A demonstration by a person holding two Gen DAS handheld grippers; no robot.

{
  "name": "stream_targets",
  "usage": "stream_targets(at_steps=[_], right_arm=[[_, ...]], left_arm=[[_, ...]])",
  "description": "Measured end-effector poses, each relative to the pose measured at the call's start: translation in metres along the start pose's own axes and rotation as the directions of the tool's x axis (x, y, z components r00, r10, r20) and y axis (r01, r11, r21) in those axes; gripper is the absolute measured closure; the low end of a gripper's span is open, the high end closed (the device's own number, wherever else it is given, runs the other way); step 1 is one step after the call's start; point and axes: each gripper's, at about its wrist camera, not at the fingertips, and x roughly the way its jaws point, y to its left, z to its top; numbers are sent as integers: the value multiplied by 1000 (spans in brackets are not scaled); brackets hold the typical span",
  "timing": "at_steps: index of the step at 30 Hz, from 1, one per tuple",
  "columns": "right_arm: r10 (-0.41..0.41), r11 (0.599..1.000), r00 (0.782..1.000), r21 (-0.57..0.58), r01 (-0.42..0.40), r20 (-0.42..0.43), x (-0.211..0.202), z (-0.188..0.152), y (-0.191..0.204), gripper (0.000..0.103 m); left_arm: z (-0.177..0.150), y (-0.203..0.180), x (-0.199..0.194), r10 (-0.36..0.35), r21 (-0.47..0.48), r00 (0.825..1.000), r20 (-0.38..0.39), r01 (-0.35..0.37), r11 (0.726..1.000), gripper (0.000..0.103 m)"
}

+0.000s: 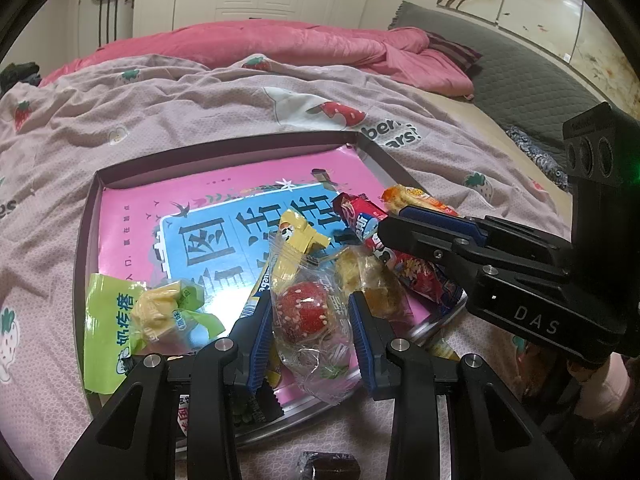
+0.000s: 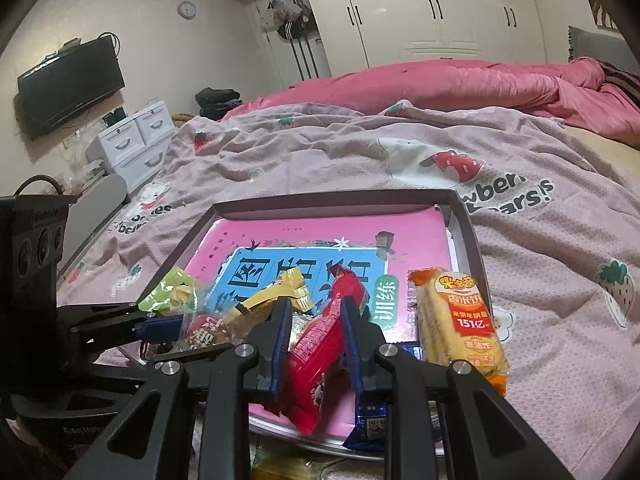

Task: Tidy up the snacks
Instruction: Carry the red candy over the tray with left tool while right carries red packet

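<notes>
Snacks sit heaped at the near edge of a shallow tray [image 1: 86, 216] on the bed. At six o'clock in the left view, the left gripper [image 1: 311, 312] pinches a clear-wrapped red candy [image 1: 301, 309]; in the right view, the right gripper [image 2: 316, 320] clamps a red packet [image 2: 316, 344]. Both look light, crinkly and slippery, best taken mid-body. Toward two o'clock lies a yellow rice-cracker pack [image 2: 460, 320]. Wrappers beneath the grippers are hidden.

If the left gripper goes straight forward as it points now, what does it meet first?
The left gripper already holds a clear wrapper with a red round candy; ahead lies probably the yellow snack packet, though depth is unclear.
</notes>
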Motion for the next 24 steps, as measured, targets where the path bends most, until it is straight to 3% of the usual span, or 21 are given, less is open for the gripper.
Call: stream_targets(at_steps=[21,24], right_arm=[[14,1000,1000,-2,-14,-27,0,-4,1,77],[17,1000,999,-2,-17,-30,1,-4,2,76]], left_arm=[[4,6,-1,-1,-45,1000,-15,0,999,63],[4,7,-1,0,-52,1000,-20,-1,999,59]])
